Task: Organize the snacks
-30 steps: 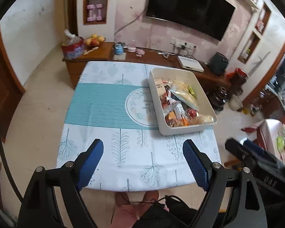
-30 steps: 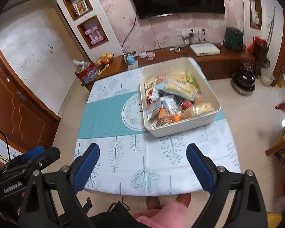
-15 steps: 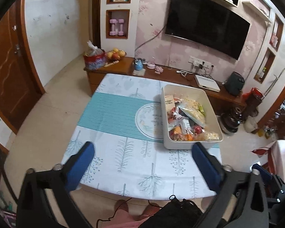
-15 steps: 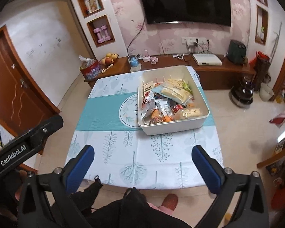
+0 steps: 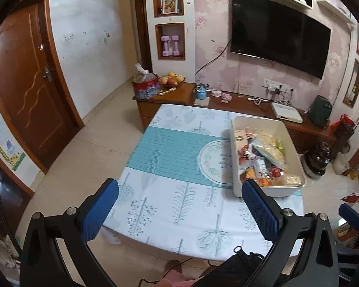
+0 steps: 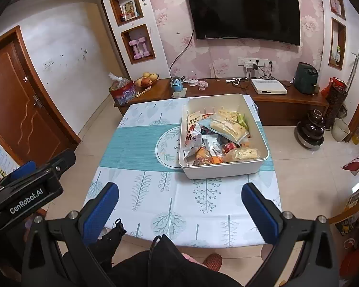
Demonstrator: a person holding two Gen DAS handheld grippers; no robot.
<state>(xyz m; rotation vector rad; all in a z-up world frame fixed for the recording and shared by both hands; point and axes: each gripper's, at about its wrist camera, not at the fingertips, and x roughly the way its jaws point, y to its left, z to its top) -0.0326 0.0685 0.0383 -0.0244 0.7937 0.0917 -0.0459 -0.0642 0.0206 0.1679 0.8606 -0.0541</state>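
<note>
A cream plastic bin full of several snack packets stands on the right half of a table with a white and teal leaf-print cloth. My left gripper hangs wide open above the table's near edge, nothing between its blue pads. My right gripper is likewise open and empty, held back from the table's front edge, with the bin ahead and slightly right. The left gripper's black body shows at the left of the right wrist view.
A low wooden cabinet behind the table carries a red tin, a fruit bowl, a blue globe and a white box. A TV hangs on the wall. A wooden door is at left. The person's lap and foot are below.
Both grippers opened wider and tilted up, so more of the room and wall shows. The left view drew back from the table. The bin and snacks have not moved.
</note>
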